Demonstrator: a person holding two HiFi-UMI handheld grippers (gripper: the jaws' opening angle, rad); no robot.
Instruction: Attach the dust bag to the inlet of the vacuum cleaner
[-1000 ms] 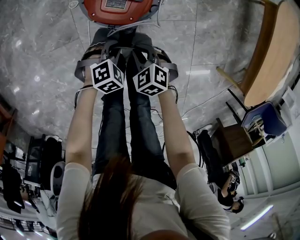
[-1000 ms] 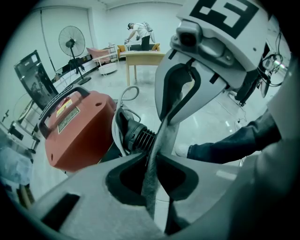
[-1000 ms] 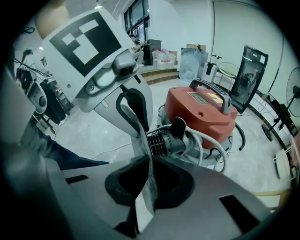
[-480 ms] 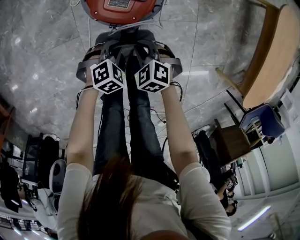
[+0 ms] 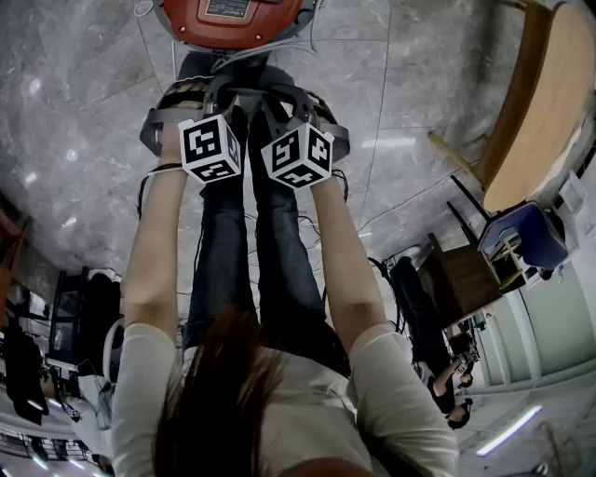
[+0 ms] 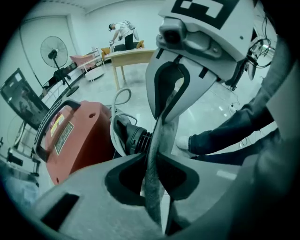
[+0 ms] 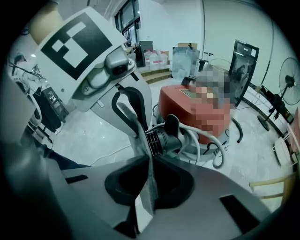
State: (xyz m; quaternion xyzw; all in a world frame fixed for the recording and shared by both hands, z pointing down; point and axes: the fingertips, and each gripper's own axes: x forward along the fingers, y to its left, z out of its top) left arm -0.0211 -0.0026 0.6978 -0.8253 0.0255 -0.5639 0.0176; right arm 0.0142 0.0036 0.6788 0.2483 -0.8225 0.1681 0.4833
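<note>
Grey marble floor (image 5: 84, 140) with light reflections, wooden table (image 5: 549, 102) with a curved edge at the right, blue box-like thing (image 5: 526, 238) just beside it, standing fan (image 6: 54, 49), long light table (image 6: 131, 58), person (image 6: 121, 30) bent over behind it, black panel (image 7: 243, 61) on a stand, boxes (image 7: 159, 58) by the window

Both forearms (image 5: 154, 252) extend toward red vacuum cleaner (image 5: 186, 17).

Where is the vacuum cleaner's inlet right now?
In the left gripper view the black inlet sits left of centre, sticking out of the red vacuum cleaner, just beyond the grey dust bag.
</note>
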